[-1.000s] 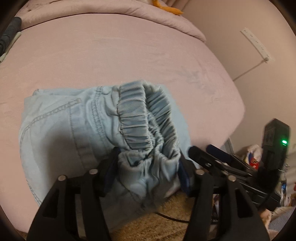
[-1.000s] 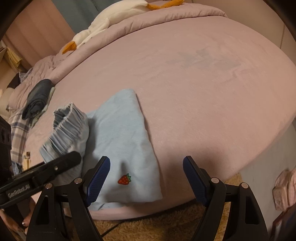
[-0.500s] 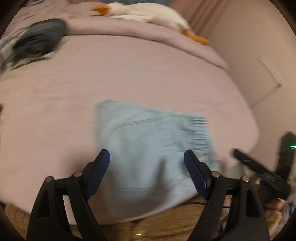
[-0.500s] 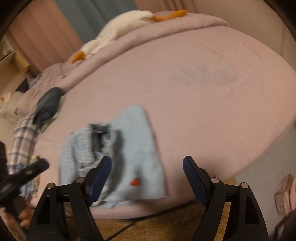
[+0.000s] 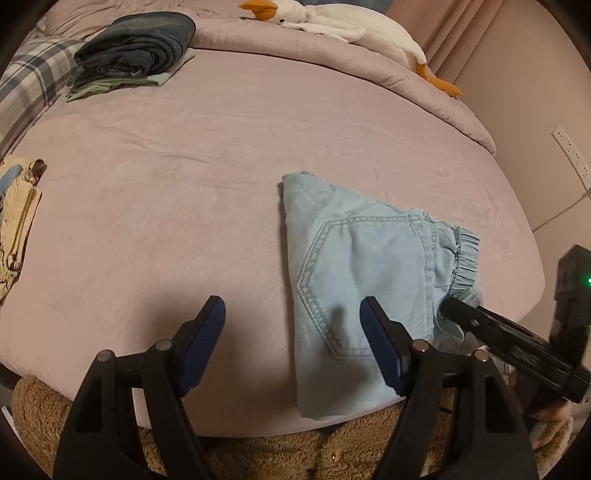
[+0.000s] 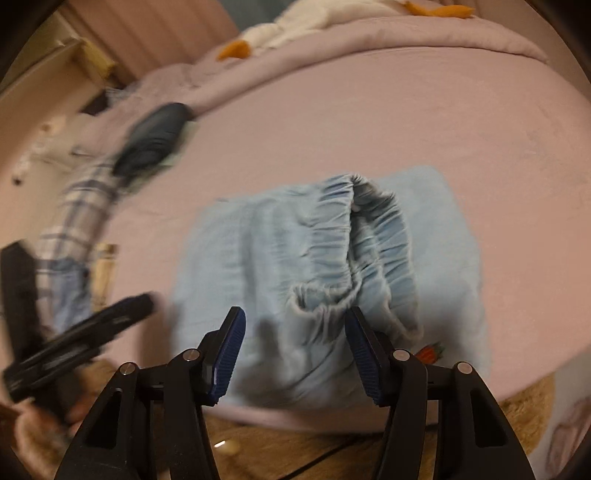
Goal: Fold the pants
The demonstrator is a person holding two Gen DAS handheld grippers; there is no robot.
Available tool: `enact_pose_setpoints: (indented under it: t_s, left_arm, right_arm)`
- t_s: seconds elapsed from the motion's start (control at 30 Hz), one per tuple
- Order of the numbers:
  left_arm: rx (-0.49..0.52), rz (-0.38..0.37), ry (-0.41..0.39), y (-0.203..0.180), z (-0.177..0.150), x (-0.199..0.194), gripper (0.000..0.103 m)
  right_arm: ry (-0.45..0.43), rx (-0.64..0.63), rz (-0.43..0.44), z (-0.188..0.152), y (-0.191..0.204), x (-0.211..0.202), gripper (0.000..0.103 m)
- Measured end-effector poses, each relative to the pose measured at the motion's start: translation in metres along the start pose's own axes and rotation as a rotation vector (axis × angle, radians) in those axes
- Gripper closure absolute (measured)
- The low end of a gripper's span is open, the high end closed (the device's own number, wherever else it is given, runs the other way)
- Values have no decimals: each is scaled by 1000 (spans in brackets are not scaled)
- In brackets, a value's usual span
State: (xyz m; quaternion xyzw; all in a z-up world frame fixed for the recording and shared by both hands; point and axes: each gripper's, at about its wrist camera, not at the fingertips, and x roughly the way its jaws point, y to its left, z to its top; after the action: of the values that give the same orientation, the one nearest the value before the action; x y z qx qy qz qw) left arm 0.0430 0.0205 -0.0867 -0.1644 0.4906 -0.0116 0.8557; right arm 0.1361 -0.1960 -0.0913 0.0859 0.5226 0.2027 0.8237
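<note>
Nearest in the left wrist view, the left claw (image 5: 291,332) hangs over the near edge of the bed (image 5: 221,155), its blue pads well apart with only pink sheet between them; the jaws are closing a little, on nothing. Its right pad overlaps the left part of the pants (image 5: 354,280) in the picture, but whether it touches the cloth cannot be told. Under the bed edge lies a shaggy tan rug (image 5: 258,454).

In the right wrist view, the right claw (image 6: 295,350) is poised just above the pants (image 6: 295,258), jaws closing, the bunched light-blue cloth below the elastic waistband (image 6: 373,240) lying in the gap; the pads do not visibly press on it, and the picture is blurred. A small strawberry patch (image 6: 430,350) shows just right of the right pad.

The pants lie folded into a compact bundle at the near right corner of the bed, back pocket (image 5: 358,280) upward, the gathered waistband to the right.

At mid-distance on the far left edge sits a cream fringed cloth (image 5: 16,221). Farther off, at the far left, a stack of dark folded clothes (image 5: 136,44) rests beside a plaid cloth (image 5: 26,85). Farthest, a white goose plush (image 5: 343,26) with orange bill lies along the rolled pink duvet (image 5: 332,70).
</note>
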Motion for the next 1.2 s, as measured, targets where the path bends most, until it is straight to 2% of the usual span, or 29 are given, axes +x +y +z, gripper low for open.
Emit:
enact_pose_setpoints:
  t_s: [0.03, 0.07, 0.13, 0.23, 0.33, 0.5, 0.57, 0.6, 0.63, 0.67, 0.7, 0.83, 1.0, 1.07, 1.13, 1.2]
  left_arm:
    - [-3, -3, 1, -1, 1, 2, 29]
    - [-6, -10, 1, 0, 1, 2, 29]
    - [-5, -15, 0, 1, 2, 2, 29]
    - [4, -16, 4, 0, 3, 5, 29]
    - [12, -17, 23, -3, 2, 12, 29]
    - [24, -10, 71, -4, 0, 26, 29]
    - [25, -8, 71, -2, -1, 26, 29]
    - [21, -7, 69, -1, -1, 25, 28]
    - [15, -6, 65, 0, 0, 24, 28]
    - [6, -6, 61, 3, 1, 23, 28]
    - [2, -6, 59, 3, 1, 23, 28]
    - [-4, 2, 60, 5, 1, 24, 28]
    - [-6, 0, 53, 4, 3, 20, 28]
    - [-9, -1, 50, 6, 4, 20, 28]
    - [-13, -3, 49, 7, 5, 20, 28]
    - [-7, -13, 45, 5, 10, 19, 28]
  right_arm:
    - [-3, 3, -28, -1, -3, 2, 72]
    - [-10, -3, -54, -1, -5, 1, 73]
    - [-34, 19, -36, -2, -10, -9, 83]
    - [-104, 22, -43, -5, -14, -40, 85]
    - [-118, 31, -32, -5, -22, -53, 85]
    - [8, 59, -100, -12, -35, -9, 85]
    - [0, 71, -81, -10, -37, -12, 80]
    - [-4, 69, -86, -8, -37, -15, 67]
    - [-20, 62, -112, -7, -36, -20, 42]
    - [-52, 52, -151, -3, -35, -25, 32]
    - [-81, 40, -166, -2, -34, -29, 25]
    - [-87, 42, -115, 7, -37, -22, 25]
    - [-19, 64, -28, 17, -44, 16, 25]
    - [4, 88, 27, 17, -47, 33, 31]
    - [-13, 96, 48, 16, -47, 36, 49]
    - [-14, 118, 107, 13, -45, 21, 70]
